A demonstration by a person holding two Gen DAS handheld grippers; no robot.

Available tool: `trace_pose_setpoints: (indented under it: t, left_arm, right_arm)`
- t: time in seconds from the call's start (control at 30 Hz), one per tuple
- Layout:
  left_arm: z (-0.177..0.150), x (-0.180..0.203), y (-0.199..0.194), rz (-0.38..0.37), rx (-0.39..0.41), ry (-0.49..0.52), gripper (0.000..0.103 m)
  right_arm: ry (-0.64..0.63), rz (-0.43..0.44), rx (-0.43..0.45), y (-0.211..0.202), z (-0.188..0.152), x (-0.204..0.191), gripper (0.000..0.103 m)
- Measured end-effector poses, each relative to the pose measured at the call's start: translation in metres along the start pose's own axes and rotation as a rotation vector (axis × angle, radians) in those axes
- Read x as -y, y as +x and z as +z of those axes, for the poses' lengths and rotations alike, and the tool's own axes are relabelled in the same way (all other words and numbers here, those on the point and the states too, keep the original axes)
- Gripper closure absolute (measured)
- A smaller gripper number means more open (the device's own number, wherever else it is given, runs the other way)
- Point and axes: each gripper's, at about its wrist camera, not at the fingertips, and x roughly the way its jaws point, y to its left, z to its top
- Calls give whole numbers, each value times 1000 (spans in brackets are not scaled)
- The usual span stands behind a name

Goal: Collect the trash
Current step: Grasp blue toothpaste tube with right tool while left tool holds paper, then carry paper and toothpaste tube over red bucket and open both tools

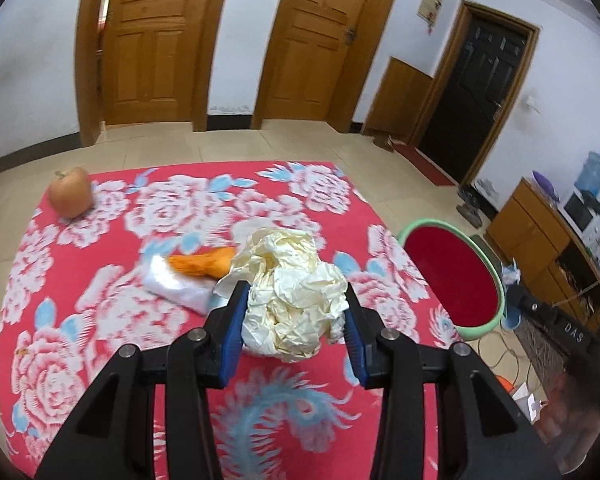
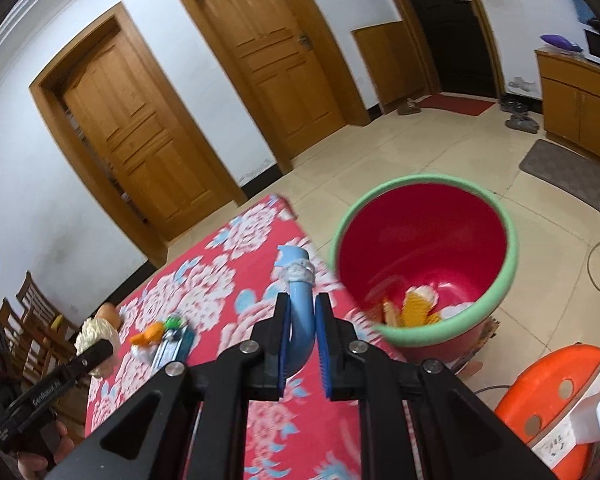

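While both grippers carry a load, neither load is over the bin yet, and that is where the trouble could start. The left gripper [image 1: 296,320] has its blue pads pressed into a large wad of crumpled cream paper [image 1: 294,296], held above the red flowered tablecloth [image 1: 100,280]. Paper like this gives under pressure, so the wad could slip out or shed a fold if it is swung quickly towards the bin [image 1: 460,280], which stands off the table's right edge, well apart from the wad.

The right gripper [image 2: 303,334] is closed on a curved blue plastic piece [image 2: 300,312] with a pale band near its upper end. The grip sits low on the curve, so most of the piece sticks out forward and could pivot between the pads. It hangs over the table's edge, just short of the green rim of the red bin [image 2: 512,240], so letting go now would likely send it to the floor or bounce it off the rim. The view is blurred, so how firm the hold is I cannot say.

Some yellowish scraps [image 2: 416,308] already lie in the bin. An orange scrap [image 1: 204,262], a clear plastic wrapper [image 1: 176,286] and an onion [image 1: 70,192] remain on the cloth; a careless sweep with the bulky wad might knock them off.
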Motion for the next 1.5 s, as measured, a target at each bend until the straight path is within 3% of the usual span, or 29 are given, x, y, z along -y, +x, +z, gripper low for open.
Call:
trace_pose_setpoints:
  t: [0.3, 0.73, 0.93, 1.27, 1.5]
  left_arm:
    - [5, 66, 29, -59, -24, 104, 59]
    - [10, 132, 91, -105, -108, 206, 59]
    - [12, 154, 119, -123, -142, 248, 59]
    - [9, 190, 157, -113, -177, 318, 58]
    - [12, 203, 159, -125, -167, 325, 38]
  right_arm:
    - [91, -46, 33, 9, 24, 54, 89]
    - [211, -93, -36, 56, 36, 113, 86]
    - [247, -102, -29, 60, 38, 124, 66]
    - [316, -131, 11, 42, 37, 137, 57]
    - [338, -134, 41, 31, 39, 147, 52]
